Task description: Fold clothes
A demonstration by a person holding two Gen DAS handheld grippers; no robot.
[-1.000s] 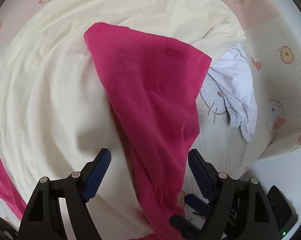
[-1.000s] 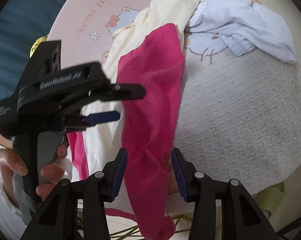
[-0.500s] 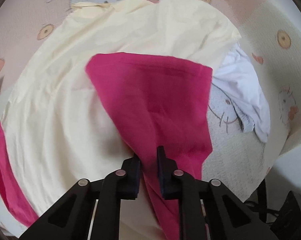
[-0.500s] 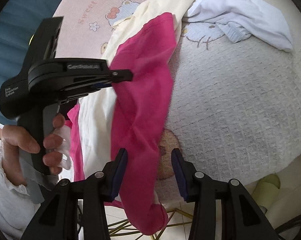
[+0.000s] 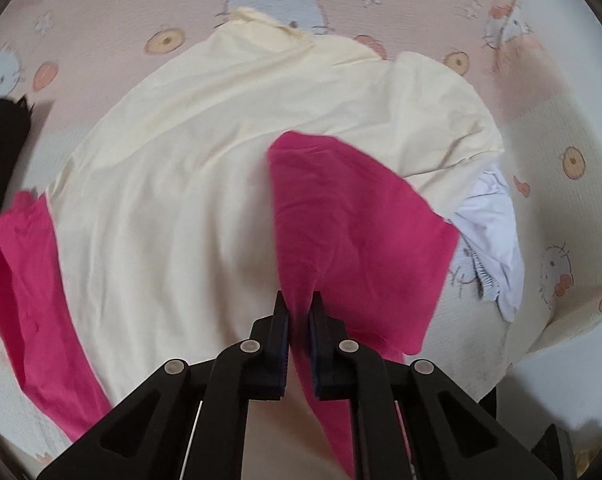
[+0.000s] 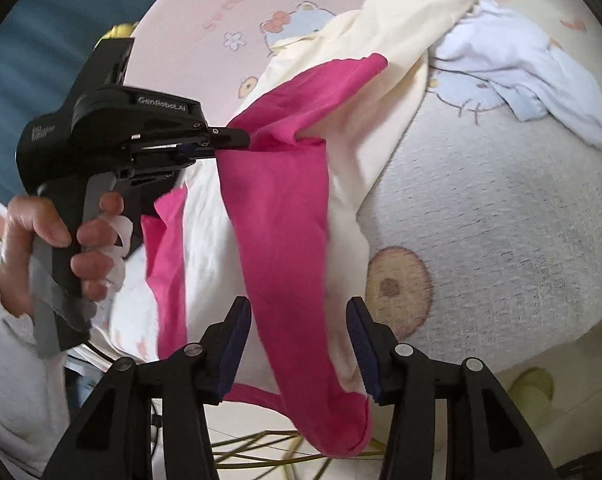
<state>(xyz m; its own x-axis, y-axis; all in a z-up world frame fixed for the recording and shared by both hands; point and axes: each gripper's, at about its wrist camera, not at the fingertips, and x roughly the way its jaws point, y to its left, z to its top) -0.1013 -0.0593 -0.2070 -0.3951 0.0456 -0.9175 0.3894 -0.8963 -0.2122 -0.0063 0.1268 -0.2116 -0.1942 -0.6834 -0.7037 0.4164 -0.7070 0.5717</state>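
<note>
Left tongs (image 5: 299, 312) are clamped tight on a pinch of the magenta garment (image 5: 353, 240), thin soft knit, and the cloth fans out from the pads in a broad smooth flap. From the right wrist camera those same left tongs (image 6: 237, 142) hold the fabric up off the bed, a hand (image 6: 53, 240) wrapped round the black handle, and the magenta garment (image 6: 285, 240) hangs down in a long loose fold. Right tongs (image 6: 299, 344) stand apart, their jaws having just opened a little further; the hanging magenta strip runs down between the blue ribbed pads, and I cannot tell whether it brushes the left one, with a clear gap to the right one. Under it all lies a big cream garment (image 5: 173, 208), matte and lightly creased, spread wide over the bed. A second magenta stretch shows at the cream piece's far left edge. Off to the right, a crumpled white garment (image 6: 533, 60) with a gathered elastic edge sits bunched beside the cream one. The bedspread (image 6: 501, 220) is a nubbly woven cover, pink and pale, printed with cartoon cats and round doughnut shapes
</note>
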